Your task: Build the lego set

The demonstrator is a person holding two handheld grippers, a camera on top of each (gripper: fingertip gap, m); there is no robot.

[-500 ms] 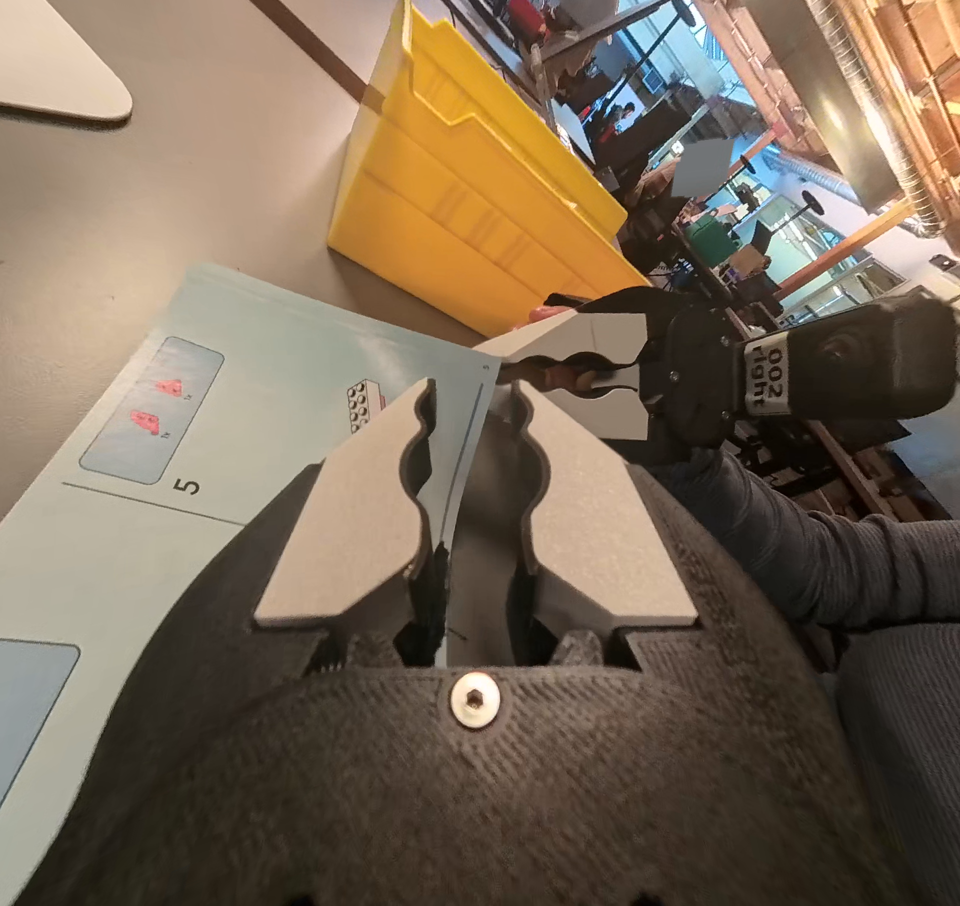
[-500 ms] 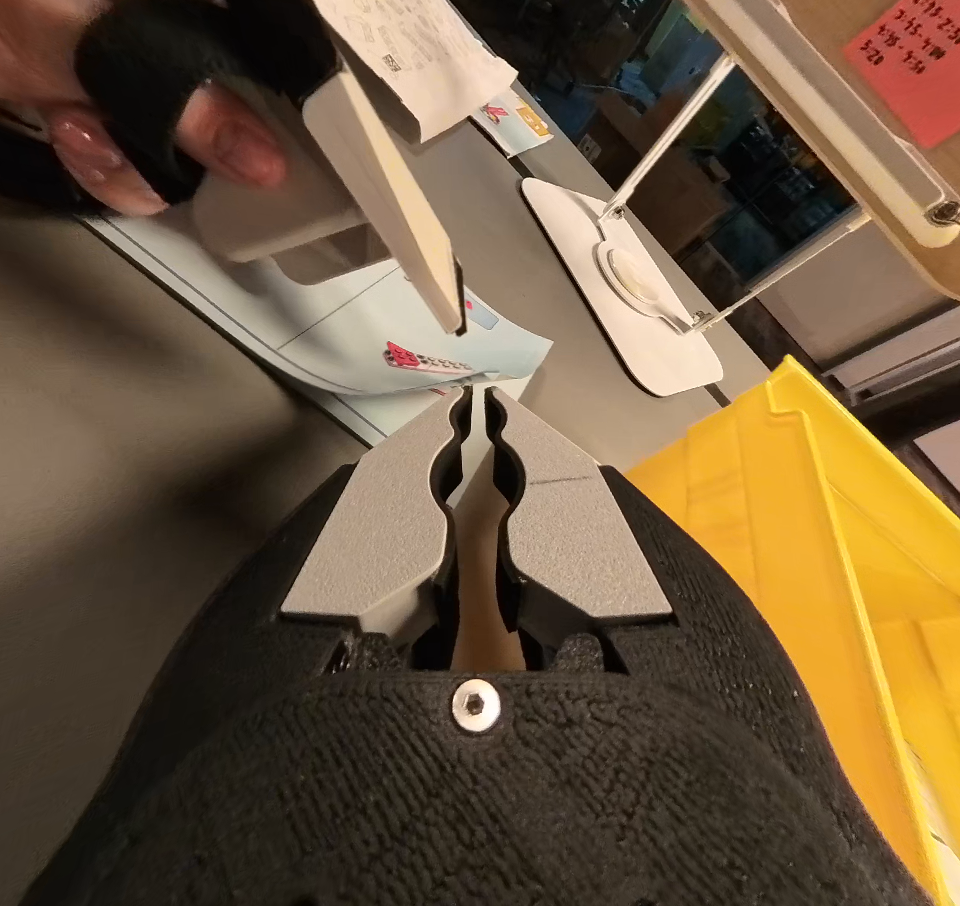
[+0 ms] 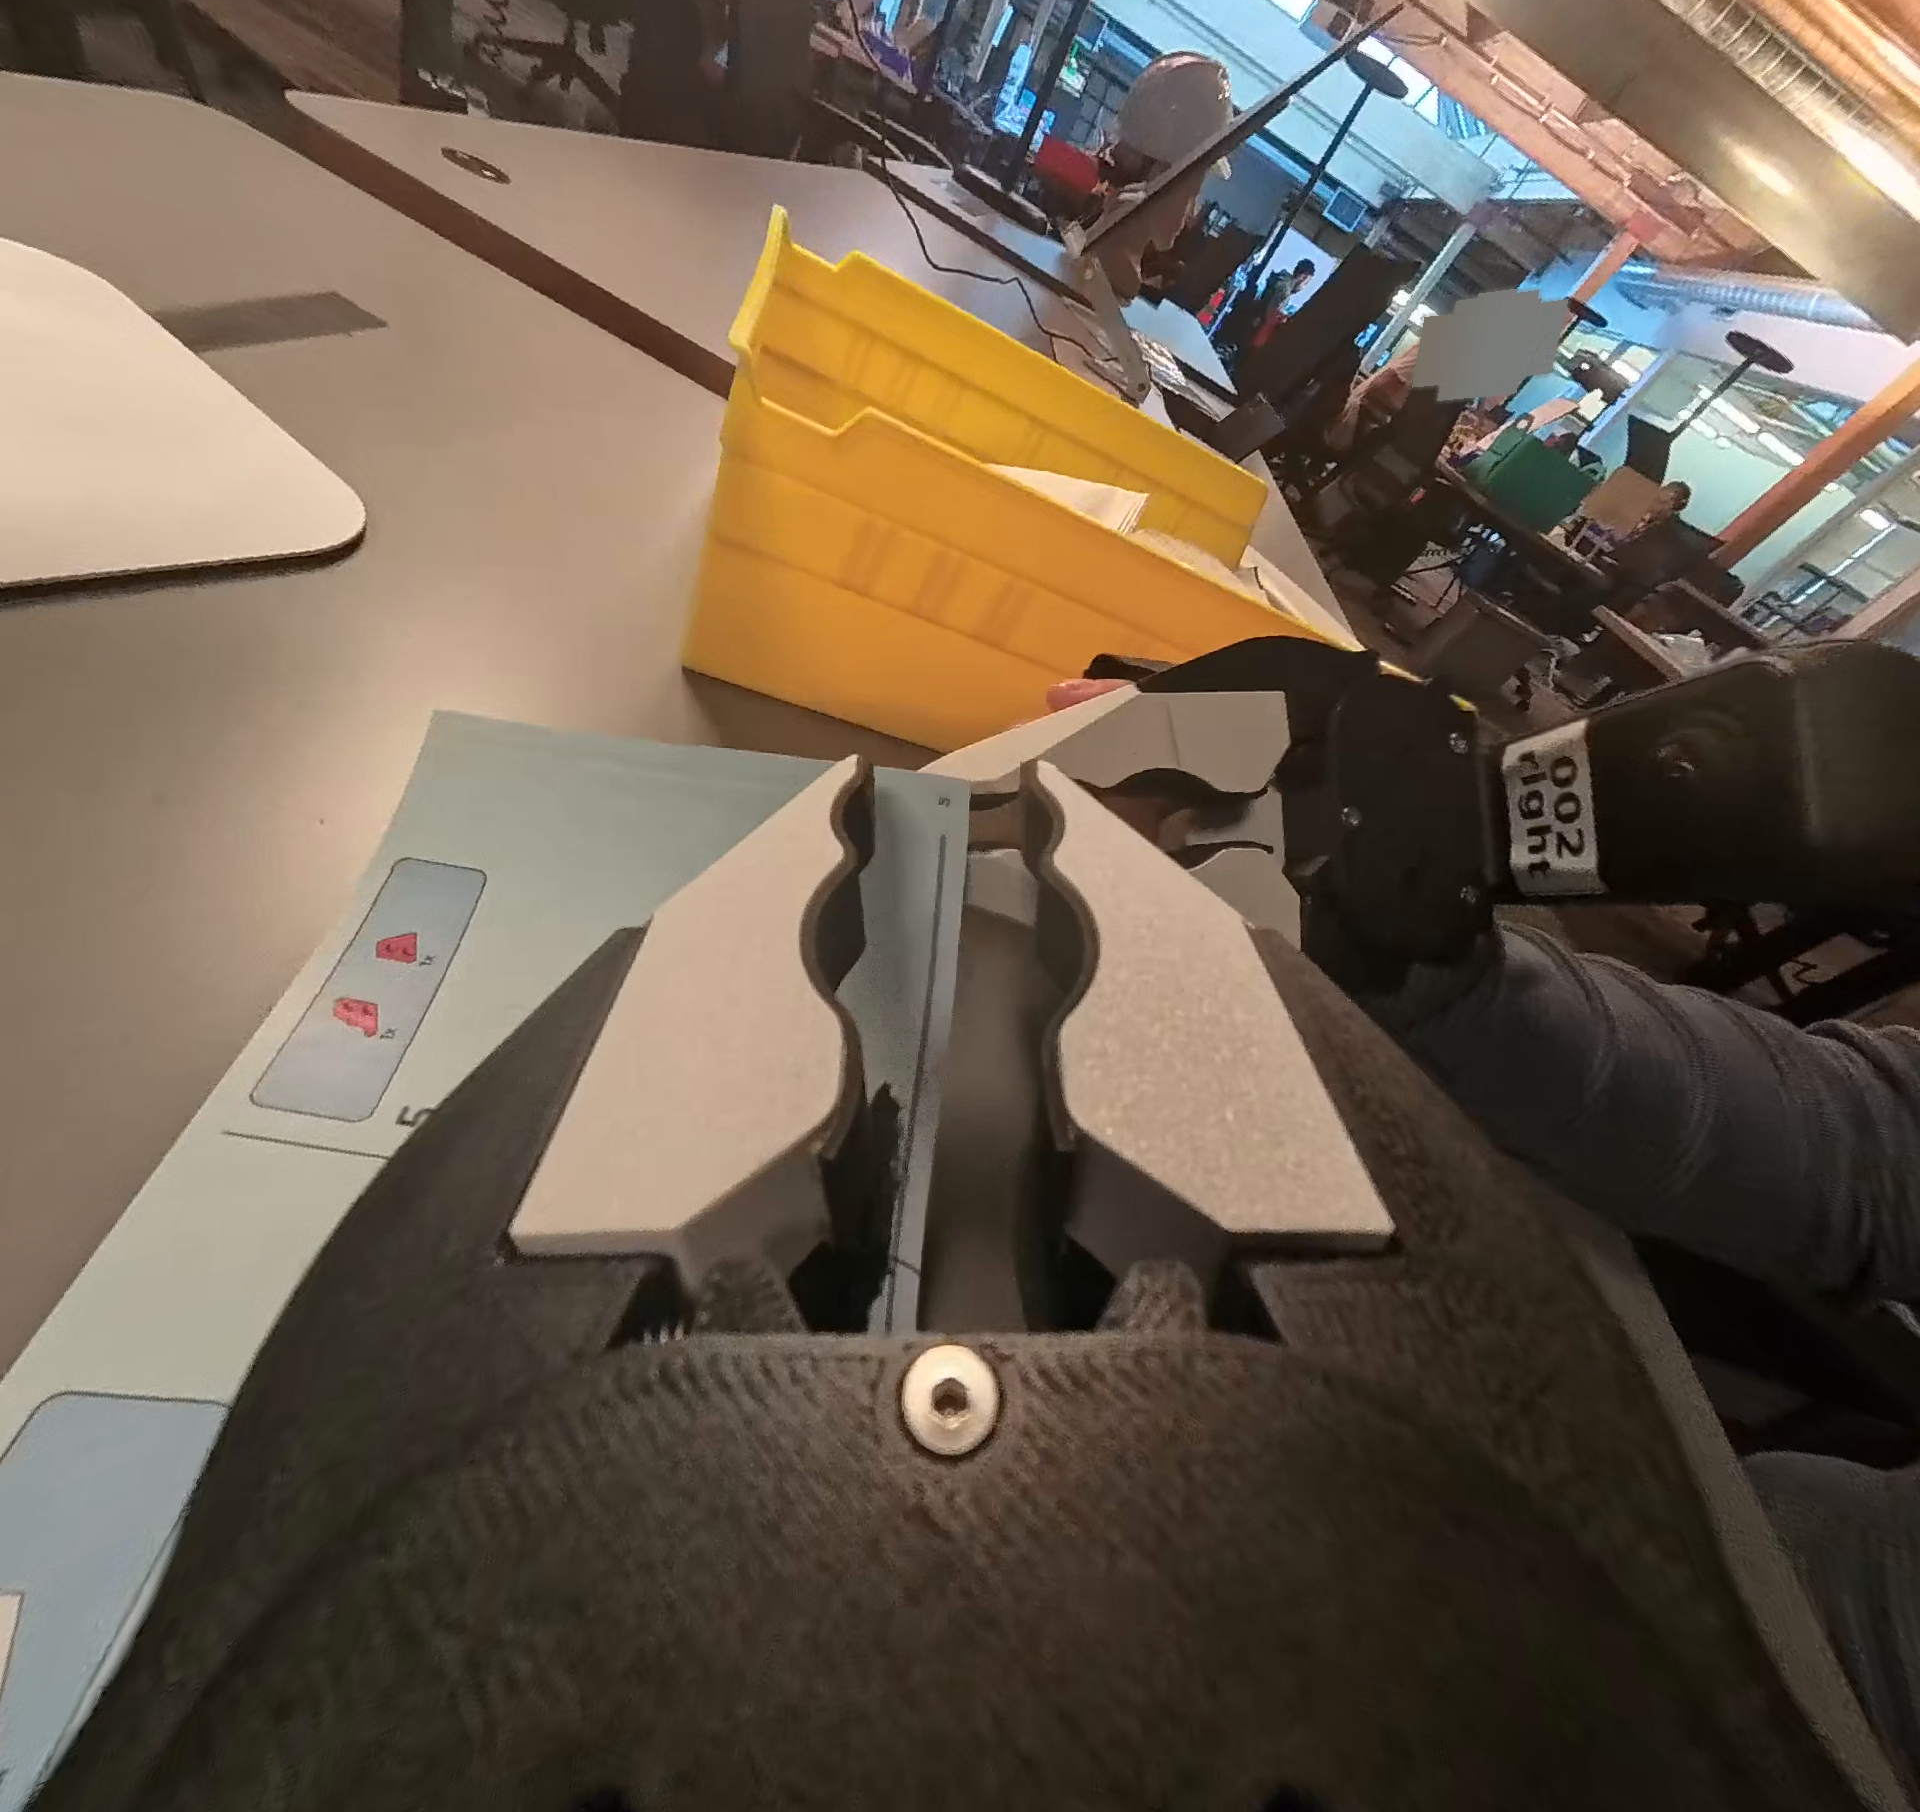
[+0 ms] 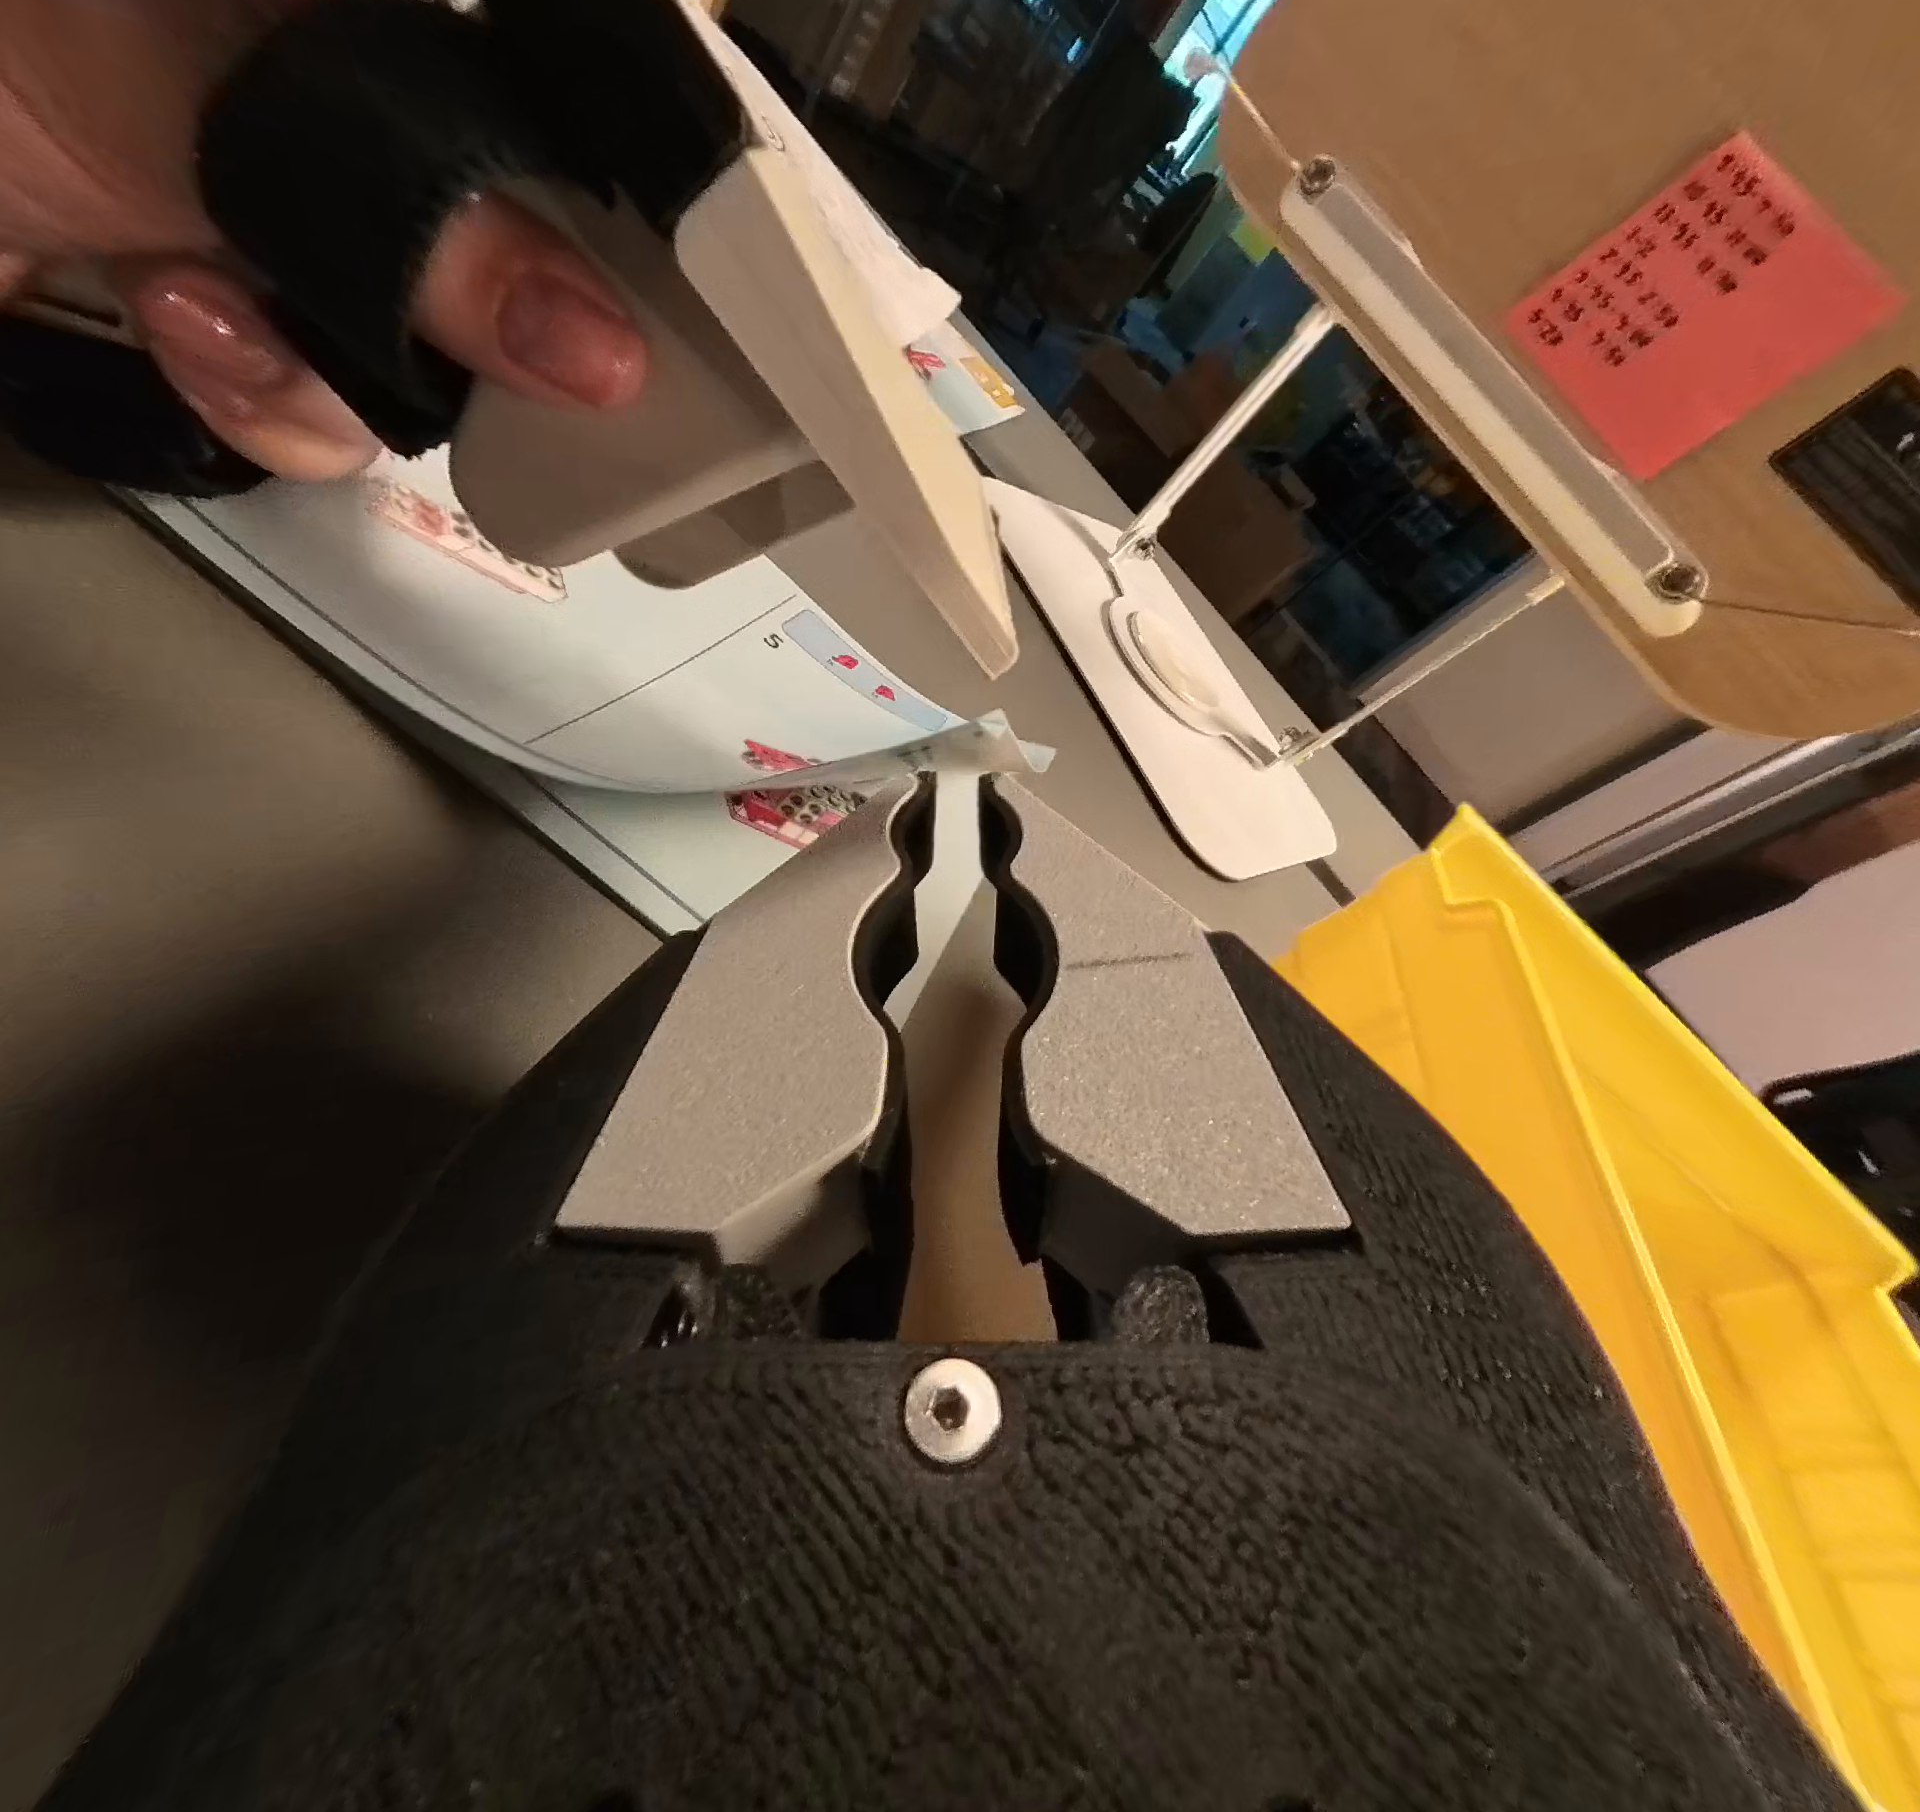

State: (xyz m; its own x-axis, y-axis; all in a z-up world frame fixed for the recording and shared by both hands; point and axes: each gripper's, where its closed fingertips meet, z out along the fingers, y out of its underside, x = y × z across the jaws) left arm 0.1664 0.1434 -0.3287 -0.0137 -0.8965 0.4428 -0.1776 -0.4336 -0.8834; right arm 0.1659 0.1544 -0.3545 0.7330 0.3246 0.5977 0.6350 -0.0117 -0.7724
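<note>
Item: pale-blue instruction booklet, flat on grey table near yellow bin. Right gripper, jaws slightly parted, curls a page corner up, seemingly for turning. Left gripper hovers open above.

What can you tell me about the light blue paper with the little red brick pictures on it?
The light blue paper looks like a thin, glossy instruction booklet lying open on the grey table. It shows small drawings of red bricks in rounded pale boxes, thin dark lines and step numbers. One page curls up from the sheet below, its corner crumpled right at the tips of the right gripper. In the left wrist view a page edge stands between the left gripper's open fingers. A yellow bin sits beyond it.
</note>
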